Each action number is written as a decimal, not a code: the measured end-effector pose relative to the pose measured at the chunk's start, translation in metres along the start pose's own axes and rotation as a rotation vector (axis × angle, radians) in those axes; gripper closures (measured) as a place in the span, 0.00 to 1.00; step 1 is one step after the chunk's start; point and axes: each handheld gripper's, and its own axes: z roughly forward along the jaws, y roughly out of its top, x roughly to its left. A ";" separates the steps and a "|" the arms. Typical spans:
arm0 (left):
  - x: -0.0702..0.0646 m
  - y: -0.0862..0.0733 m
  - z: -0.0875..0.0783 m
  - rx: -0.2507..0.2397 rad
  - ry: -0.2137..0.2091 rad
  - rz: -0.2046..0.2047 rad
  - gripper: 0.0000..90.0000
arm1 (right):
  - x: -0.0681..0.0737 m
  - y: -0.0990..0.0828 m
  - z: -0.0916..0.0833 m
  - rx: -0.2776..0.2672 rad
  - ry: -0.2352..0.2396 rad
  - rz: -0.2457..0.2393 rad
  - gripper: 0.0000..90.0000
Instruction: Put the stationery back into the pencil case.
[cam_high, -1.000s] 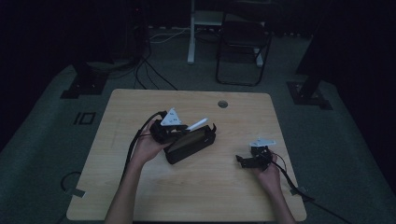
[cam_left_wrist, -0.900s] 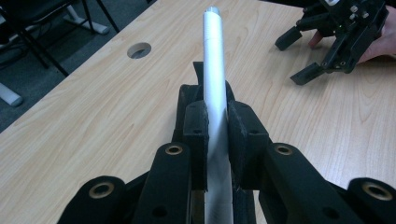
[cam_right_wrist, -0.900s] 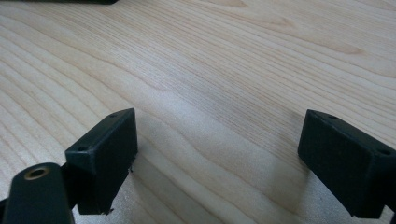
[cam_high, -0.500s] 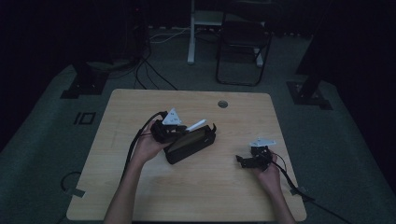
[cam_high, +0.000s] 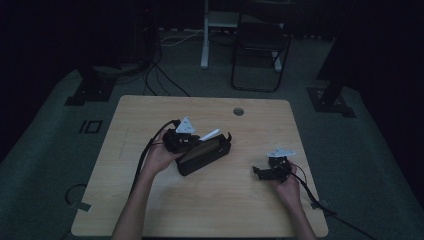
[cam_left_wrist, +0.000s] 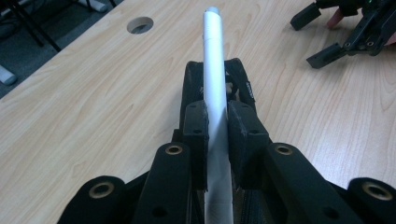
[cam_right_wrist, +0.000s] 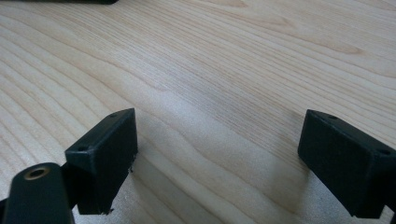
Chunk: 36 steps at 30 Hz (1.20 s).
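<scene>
A white pen-like stick (cam_left_wrist: 215, 79) is clamped between the jaws of my left gripper (cam_left_wrist: 216, 133), pointing away over a black pouch (cam_left_wrist: 238, 81). From above, the left gripper (cam_high: 192, 140) sits at the left end of that black pouch (cam_high: 205, 156) near the table's middle, with the white stick (cam_high: 210, 134) angled up to the right. My right gripper (cam_high: 262, 172) rests low at the table's right, jaws wide apart. Its own view has both black jaws spread over bare wood, right gripper (cam_right_wrist: 217, 163) holding nothing.
The wooden table (cam_high: 150, 210) has a round cable hole (cam_high: 238, 111) near its far edge. Cables trail off the table from both grippers. A chair (cam_high: 260, 45) and stand bases sit on the dark floor beyond.
</scene>
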 end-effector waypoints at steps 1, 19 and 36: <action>0.000 0.000 0.001 0.003 -0.001 -0.001 0.87 | 0.000 0.000 0.000 0.000 0.000 0.000 0.13; 0.001 -0.003 0.014 0.041 -0.012 -0.019 0.87 | 0.000 0.000 0.000 0.000 0.000 0.000 0.13; 0.000 -0.011 0.025 0.076 -0.033 -0.034 0.87 | 0.000 0.000 0.000 0.001 0.000 -0.001 0.13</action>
